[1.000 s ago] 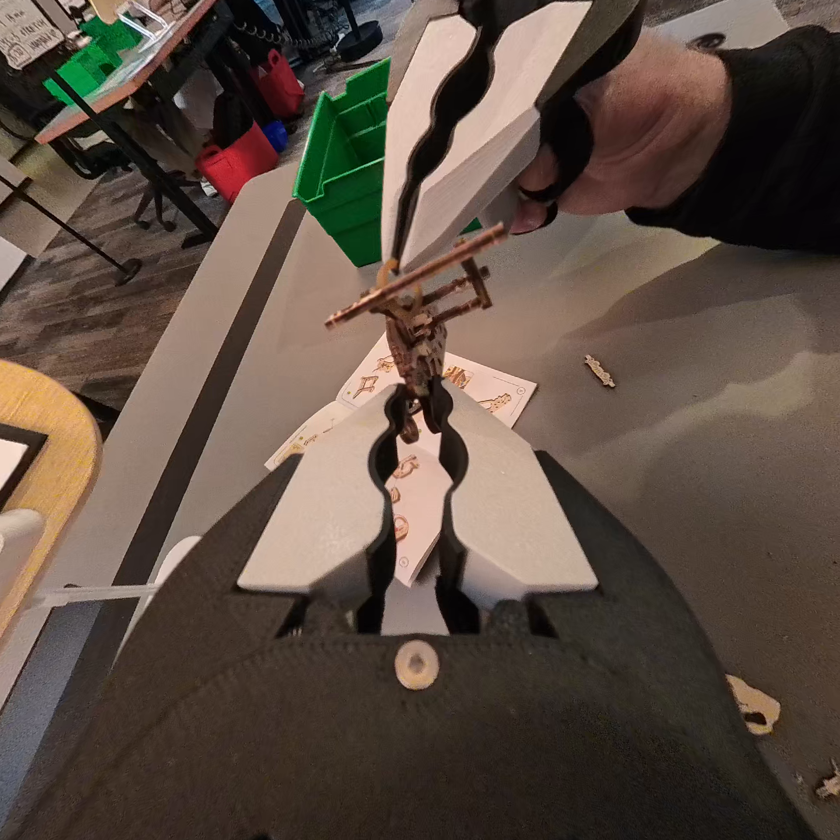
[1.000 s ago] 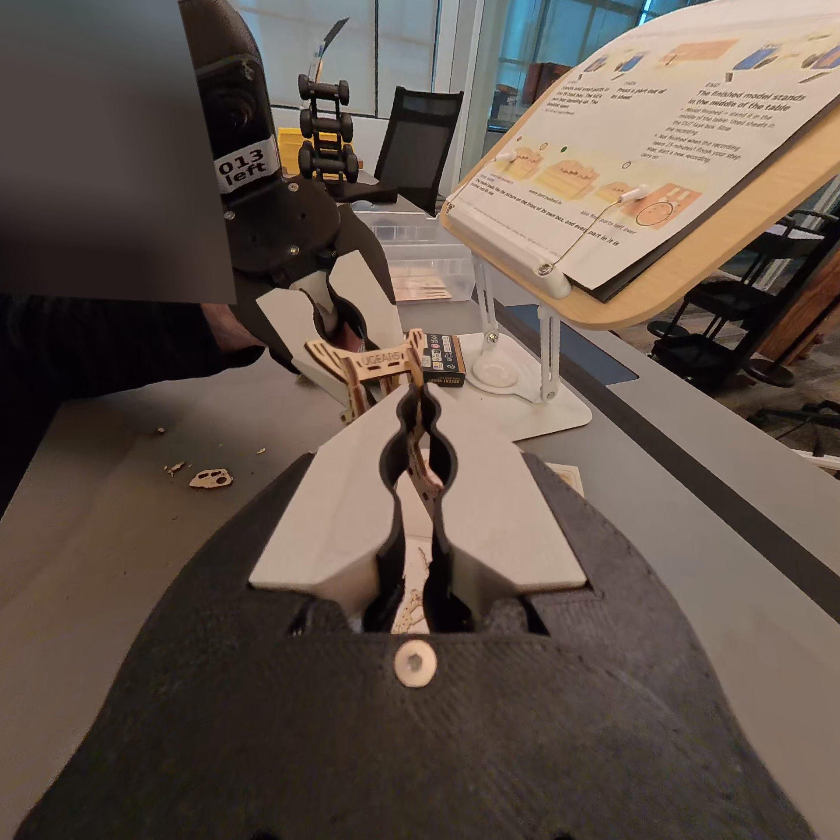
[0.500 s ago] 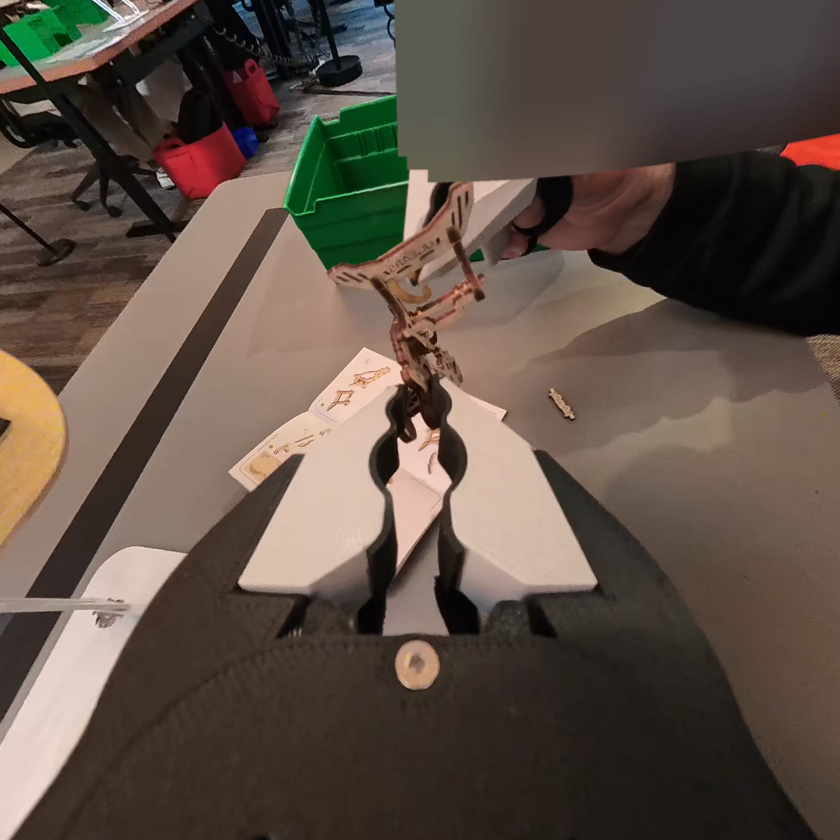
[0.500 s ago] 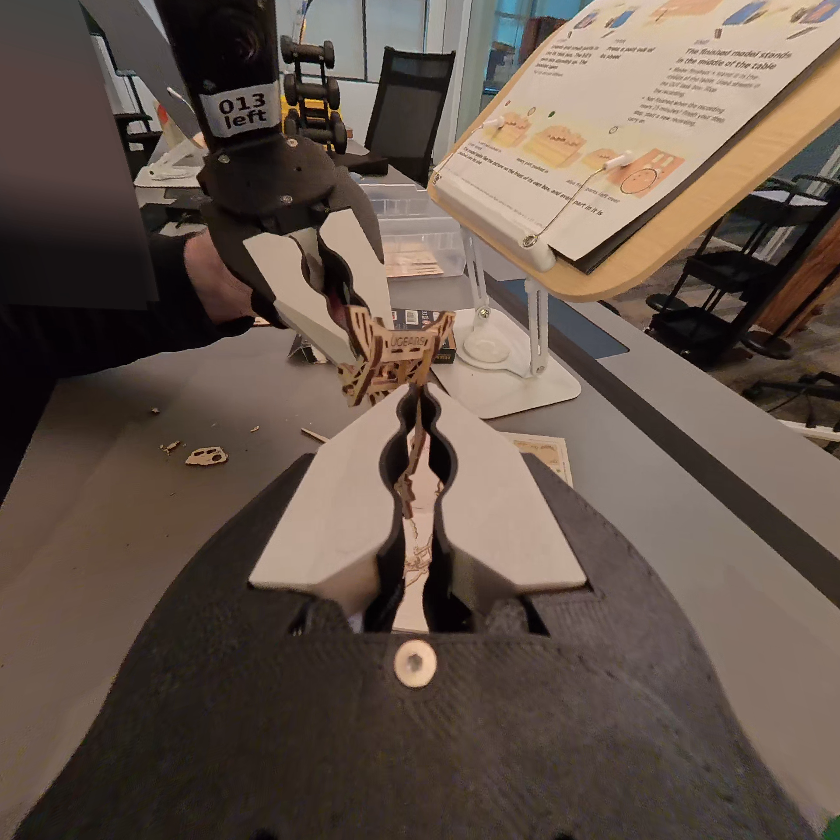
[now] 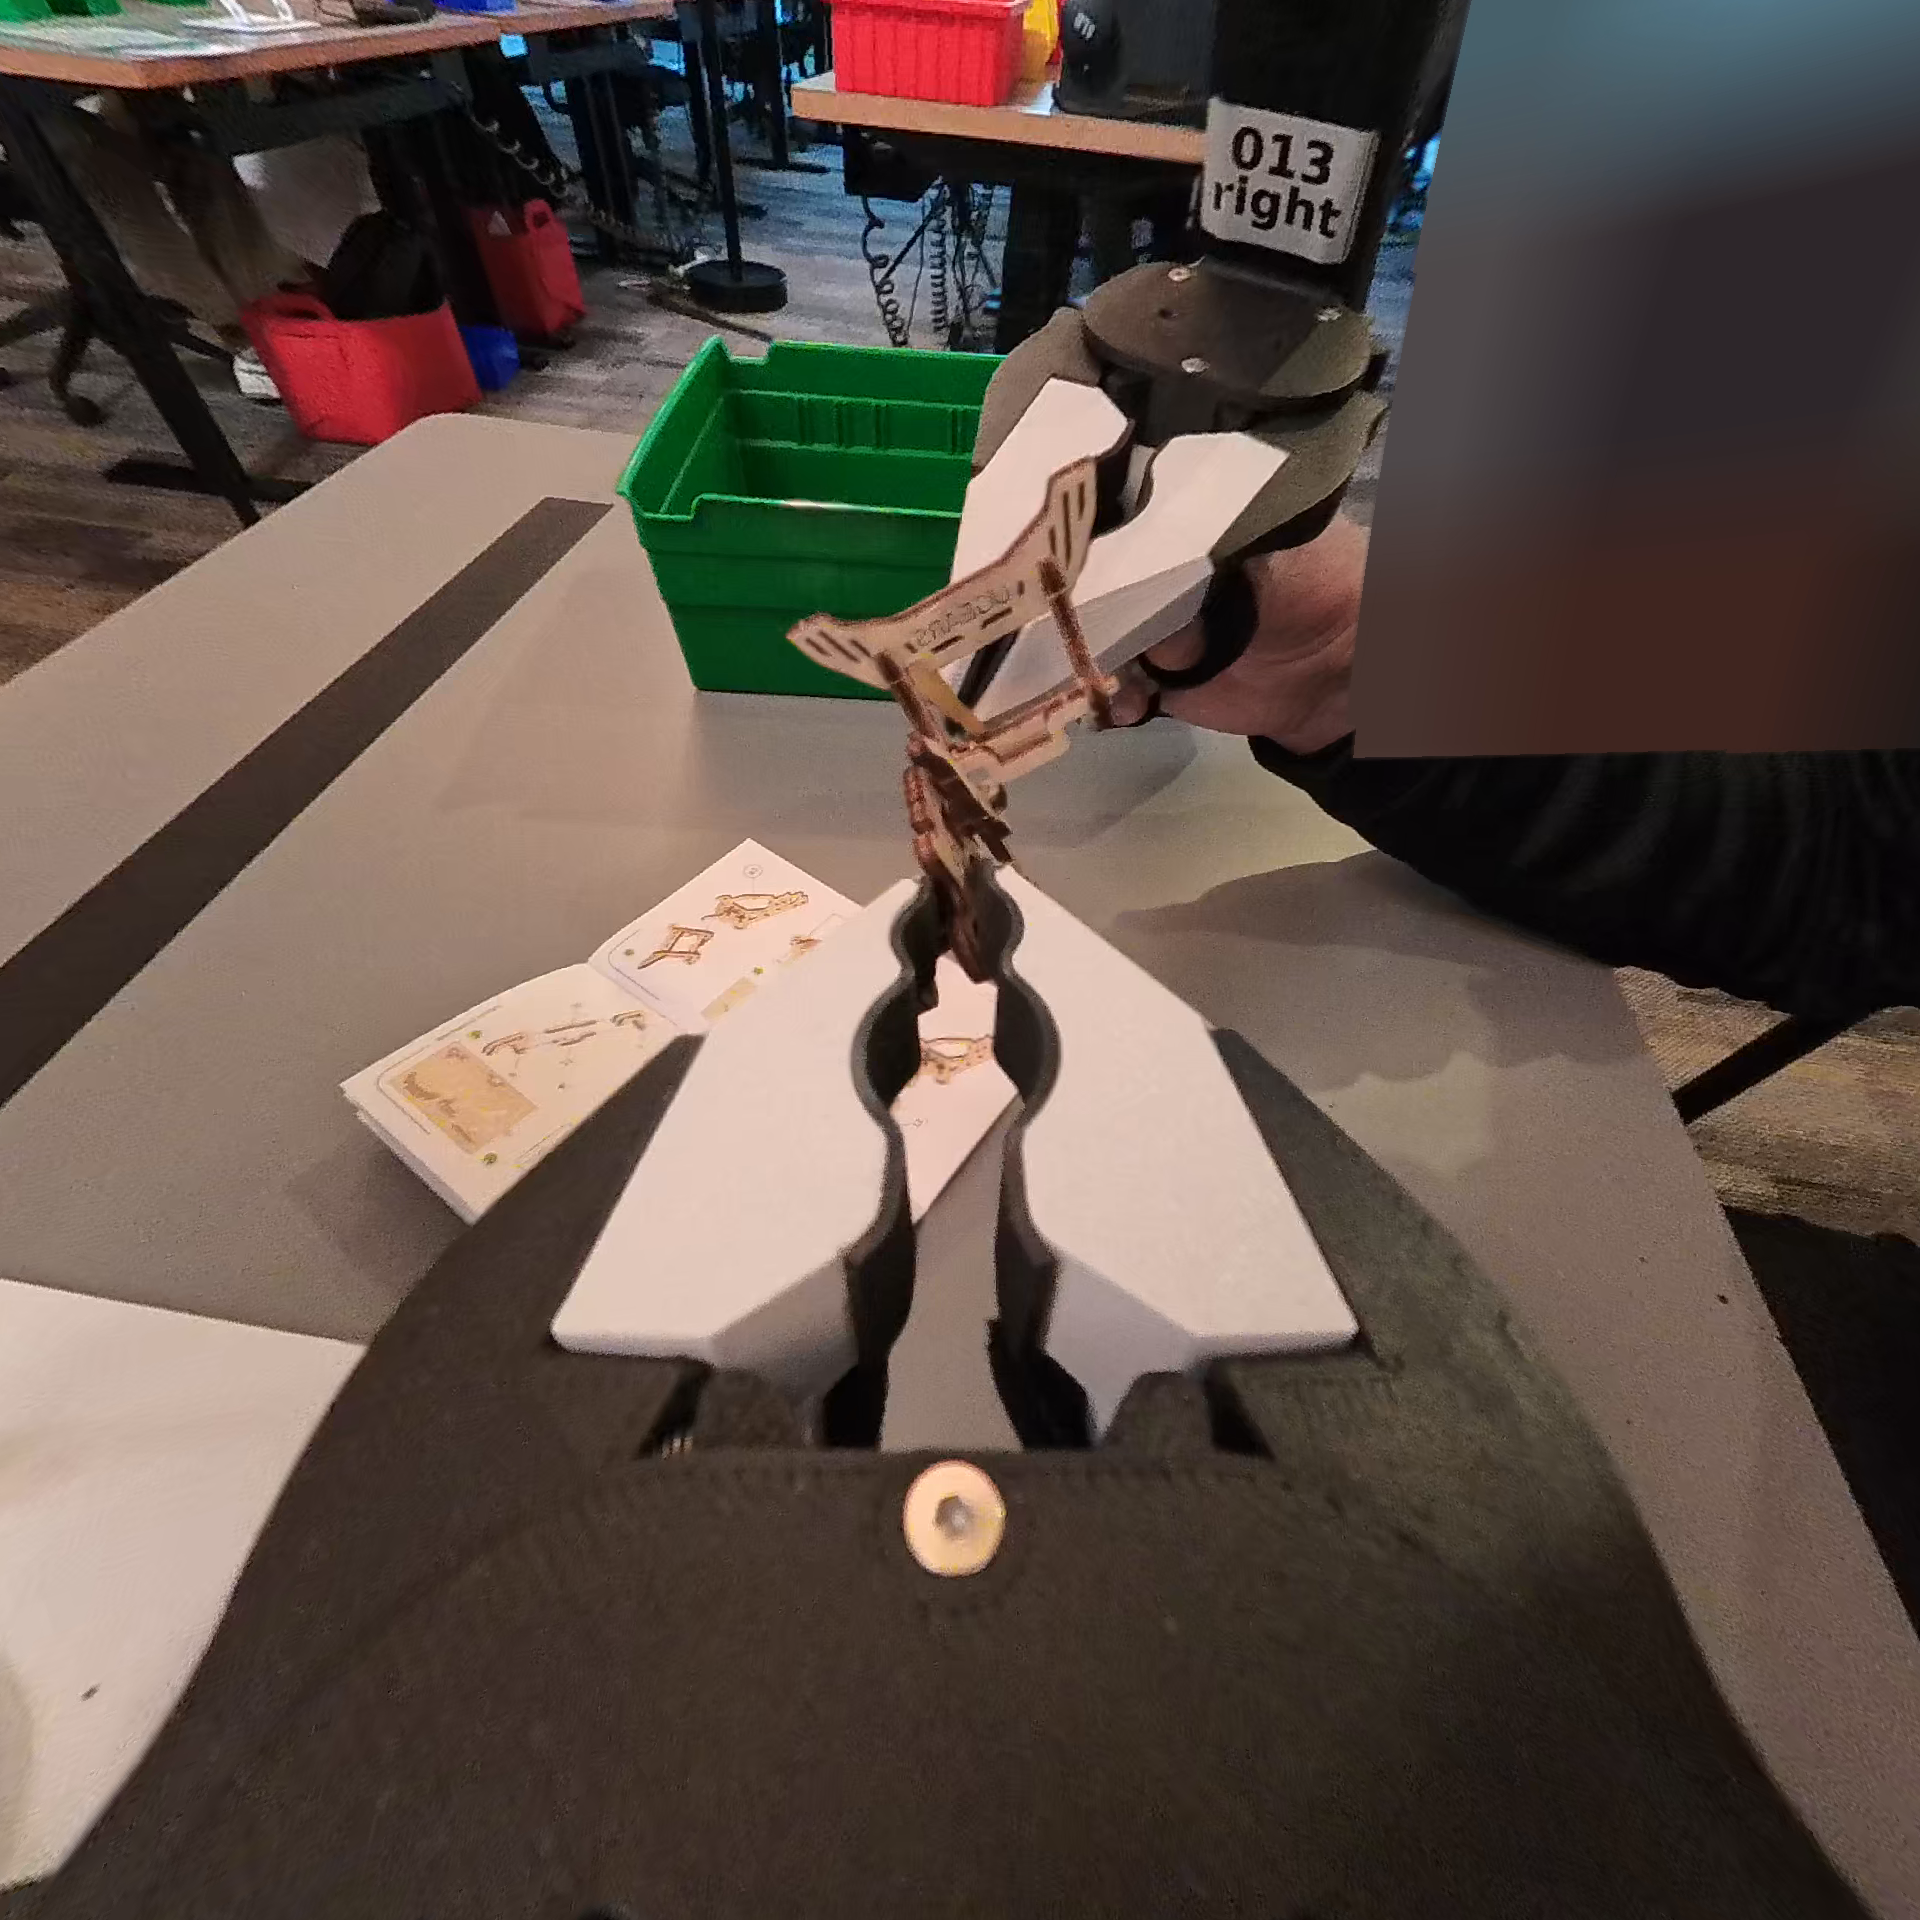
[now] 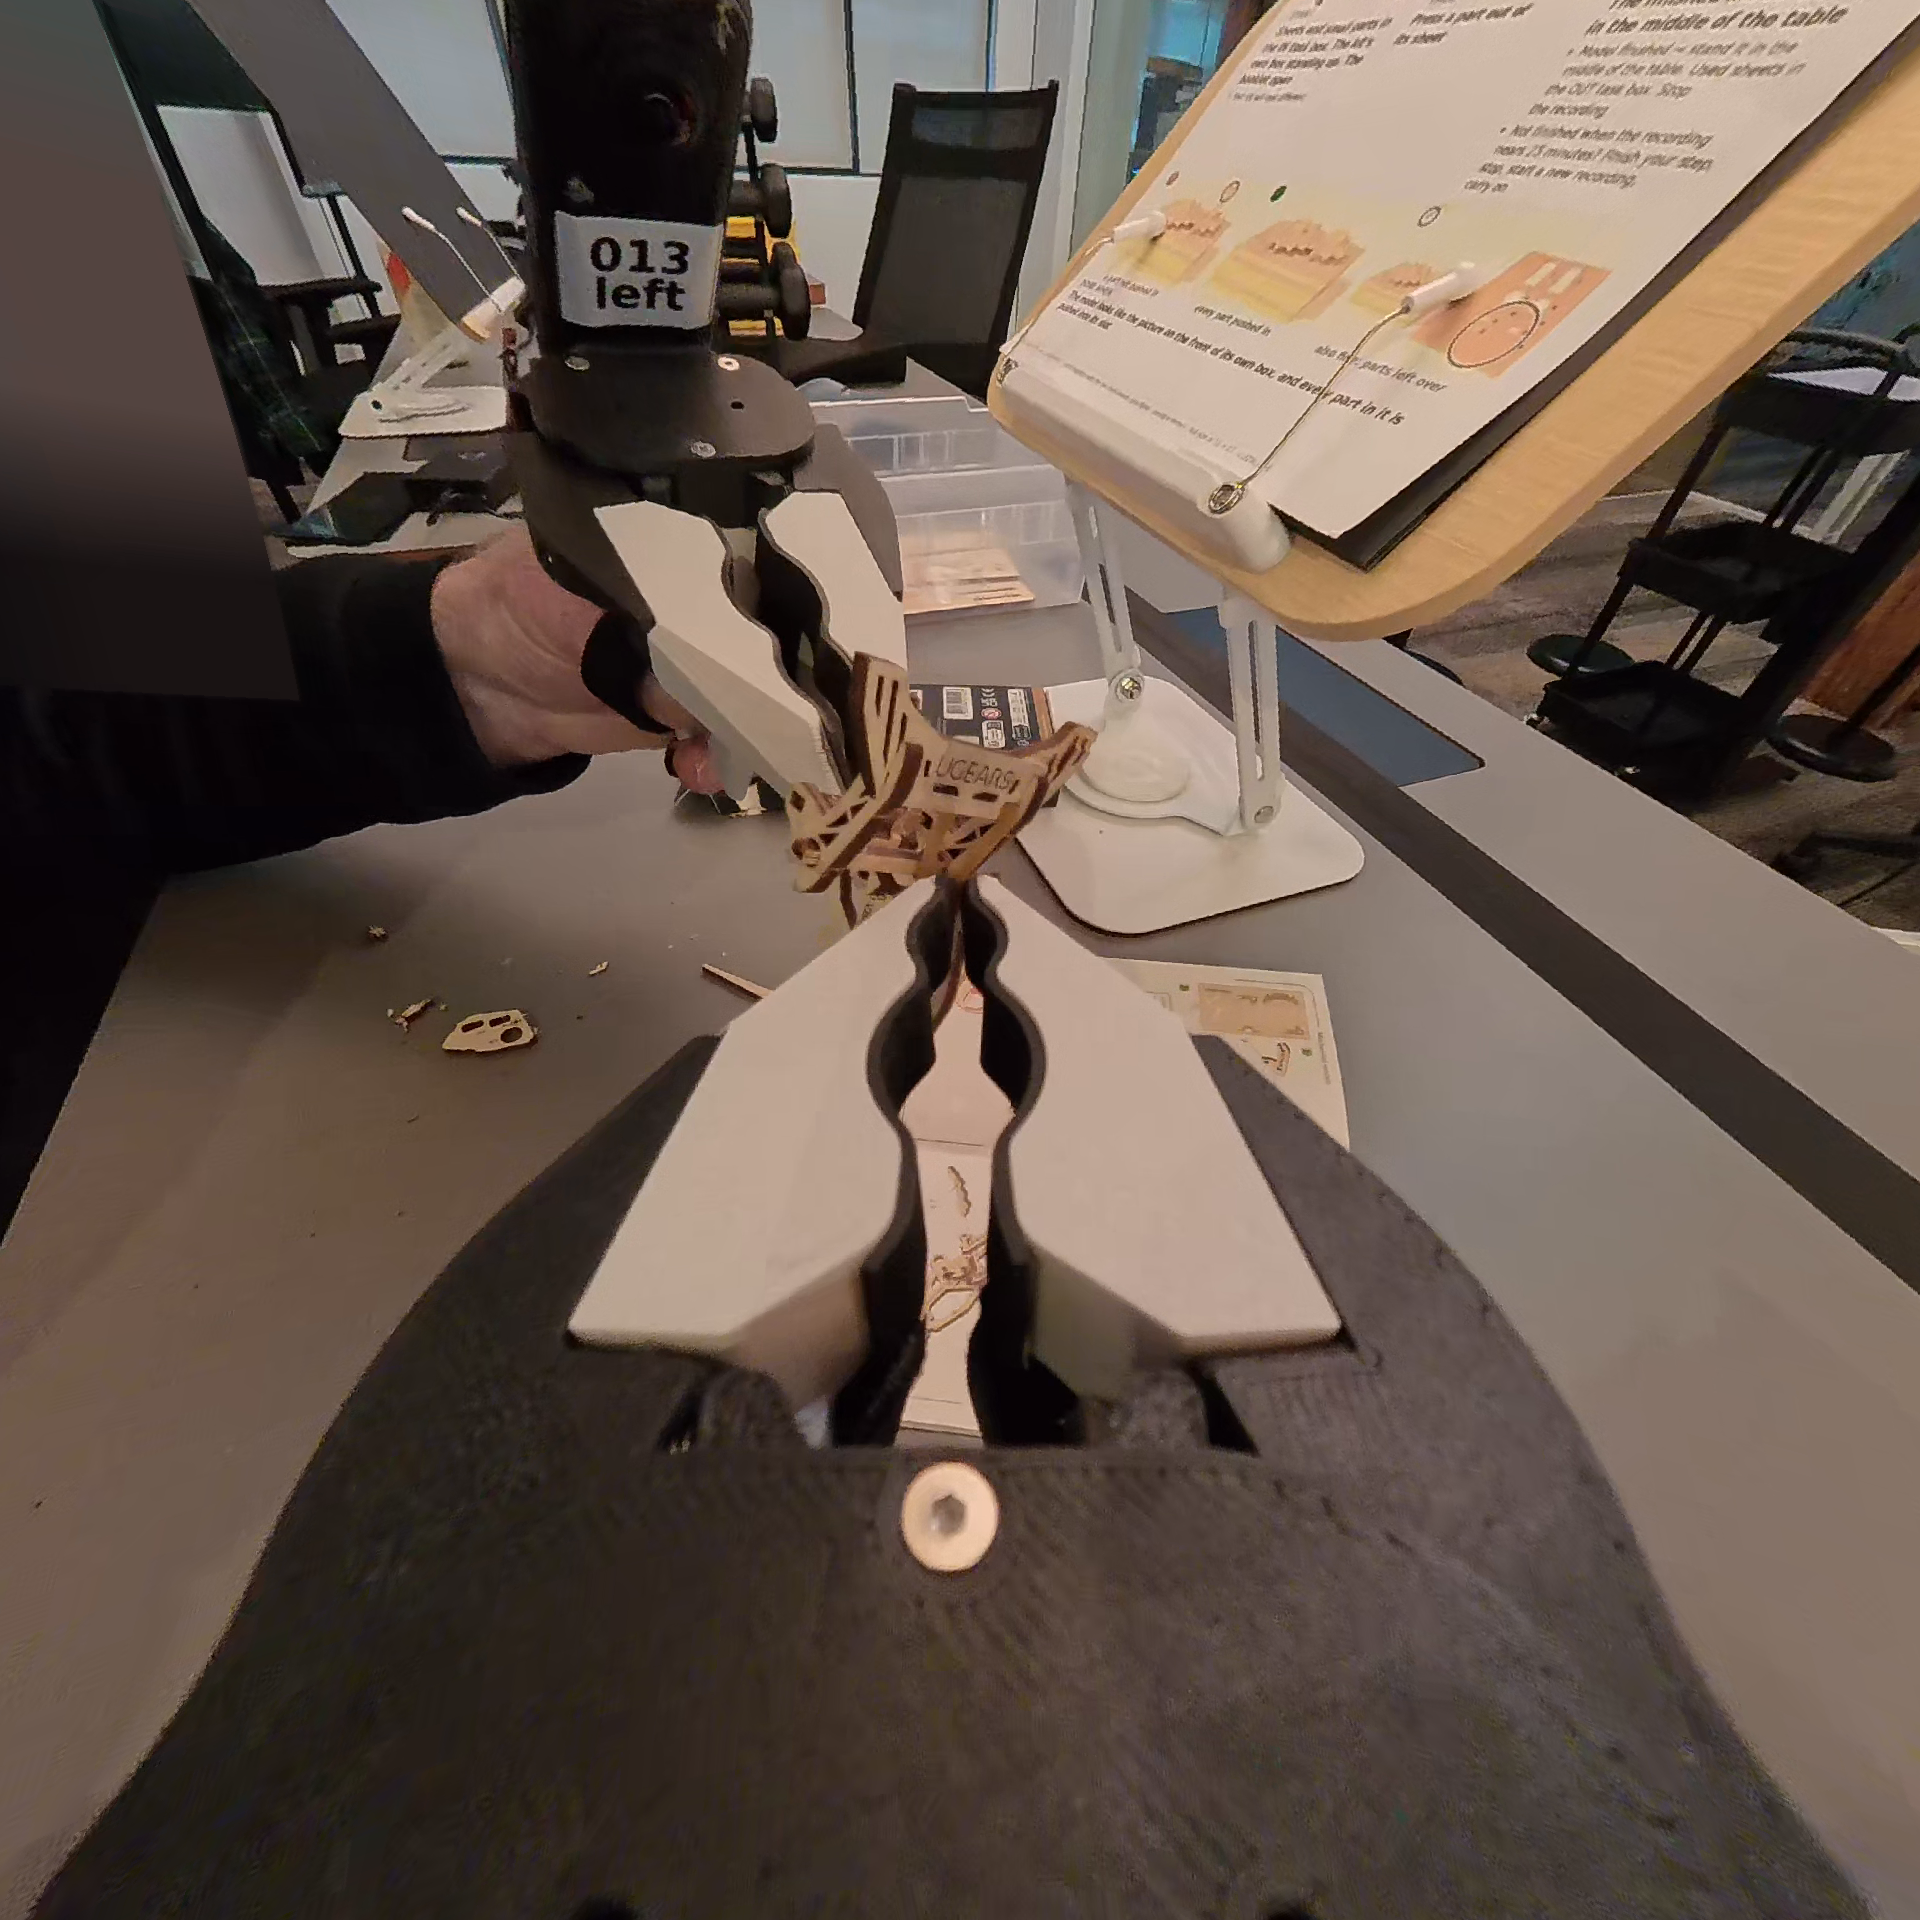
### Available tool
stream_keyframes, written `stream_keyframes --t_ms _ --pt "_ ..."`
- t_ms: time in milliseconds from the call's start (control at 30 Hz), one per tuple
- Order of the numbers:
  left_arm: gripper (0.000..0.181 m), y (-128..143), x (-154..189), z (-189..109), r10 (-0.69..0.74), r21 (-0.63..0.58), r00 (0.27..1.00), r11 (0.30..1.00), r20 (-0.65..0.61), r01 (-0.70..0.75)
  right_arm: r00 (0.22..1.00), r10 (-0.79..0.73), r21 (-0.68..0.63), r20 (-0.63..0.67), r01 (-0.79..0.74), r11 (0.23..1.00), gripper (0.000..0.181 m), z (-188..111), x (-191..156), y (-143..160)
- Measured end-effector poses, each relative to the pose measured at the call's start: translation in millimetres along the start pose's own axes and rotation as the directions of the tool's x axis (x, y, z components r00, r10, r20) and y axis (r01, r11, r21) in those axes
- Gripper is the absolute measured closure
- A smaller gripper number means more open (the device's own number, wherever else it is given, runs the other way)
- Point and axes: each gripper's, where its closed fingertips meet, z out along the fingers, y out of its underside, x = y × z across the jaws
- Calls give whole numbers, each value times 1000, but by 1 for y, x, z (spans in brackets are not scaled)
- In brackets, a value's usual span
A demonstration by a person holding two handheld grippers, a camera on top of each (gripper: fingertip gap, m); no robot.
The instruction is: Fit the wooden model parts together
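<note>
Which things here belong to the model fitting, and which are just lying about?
In the job:
- wooden model, held above the table between both grippers
- left gripper
- right gripper
- instruction leaflet
- loose wooden piece

Lying about:
- green bin
- book stand
- small box
- wood scraps

A white label (image 5: 1286,192) with black print sits on the dark stem of the right gripper (image 6: 961,894); a like label (image 6: 636,272) is on the left gripper (image 5: 961,894). The wooden model (image 6: 971,774) has an engraved word on its flat plate. Printed lines cover the sheet (image 6: 1455,208) on the tilted stand, and small print covers a dark box (image 6: 982,717) on the counter (image 6: 1558,1039).
</note>
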Motion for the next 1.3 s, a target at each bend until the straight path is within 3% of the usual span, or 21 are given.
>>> stream_keyframes --t_ms 167,467,967,1300 --pt "177 7 -2 4 -43 10 999 999 -16 43 1000 11 -20 3 -11 1000 181 4 1 6" --pt "178 22 -13 7 -300 95 945 945 -127 312 999 34 -68 -10 -34 997 181 11 7 22" --pt "178 25 -17 12 -438 134 871 871 -223 472 996 89 -77 -22 -90 993 181 16 13 29" --pt "178 27 -24 13 -516 161 829 818 -218 552 994 78 -73 -79 -84 994 181 16 22 32"
